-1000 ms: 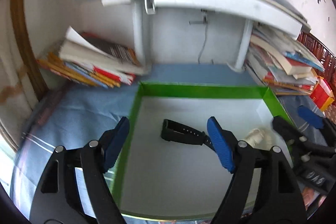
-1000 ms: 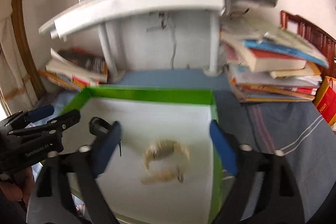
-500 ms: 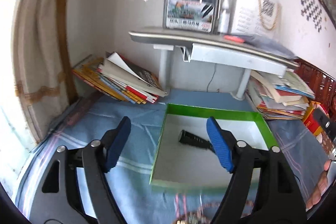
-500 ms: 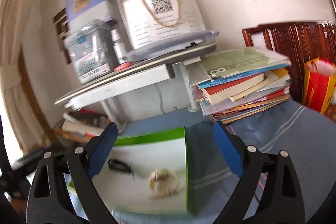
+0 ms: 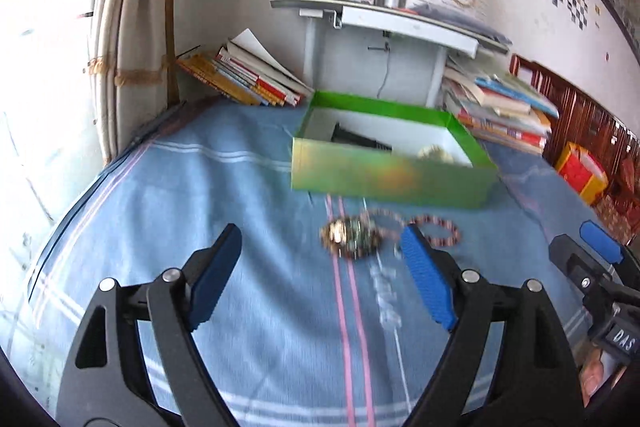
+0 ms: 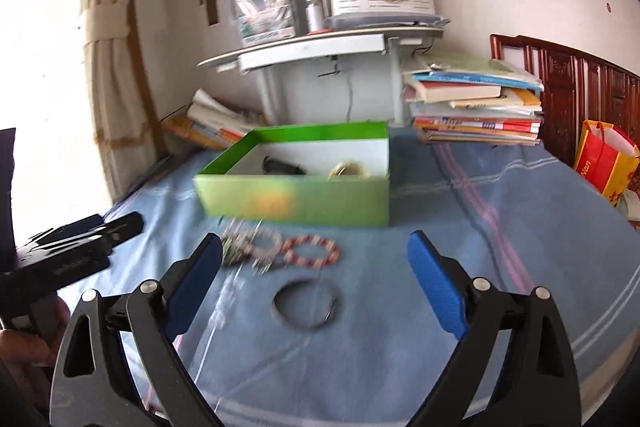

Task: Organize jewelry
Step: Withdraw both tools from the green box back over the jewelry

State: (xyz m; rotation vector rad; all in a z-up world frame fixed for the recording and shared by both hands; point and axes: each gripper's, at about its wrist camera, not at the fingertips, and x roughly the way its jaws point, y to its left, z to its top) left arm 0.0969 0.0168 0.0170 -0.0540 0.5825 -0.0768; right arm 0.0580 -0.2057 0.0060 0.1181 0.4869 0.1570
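Observation:
A green box (image 5: 390,179) (image 6: 296,201) with a white inside stands on the blue striped cloth. In it lie a black watch (image 5: 360,139) (image 6: 282,167) and a pale bead bracelet (image 5: 434,151) (image 6: 348,171). In front of the box lie a tangled pile of jewelry (image 5: 350,239) (image 6: 244,247), a red bead bracelet (image 5: 438,231) (image 6: 312,251) and a dark ring bangle (image 6: 306,303). My left gripper (image 5: 320,279) is open and empty, short of the pile. My right gripper (image 6: 314,287) is open and empty, above the bangle.
A white shelf (image 5: 384,17) with boxes stands behind the green box. Book stacks lie at the left (image 5: 244,75) and right (image 6: 476,107). A red and yellow bag (image 6: 604,159) sits at the far right. A curtain (image 5: 132,39) hangs at the left.
Both grippers have pulled back and up from over the box. The loose jewelry on the cloth in front of the box has come into view. Both stay open and empty.

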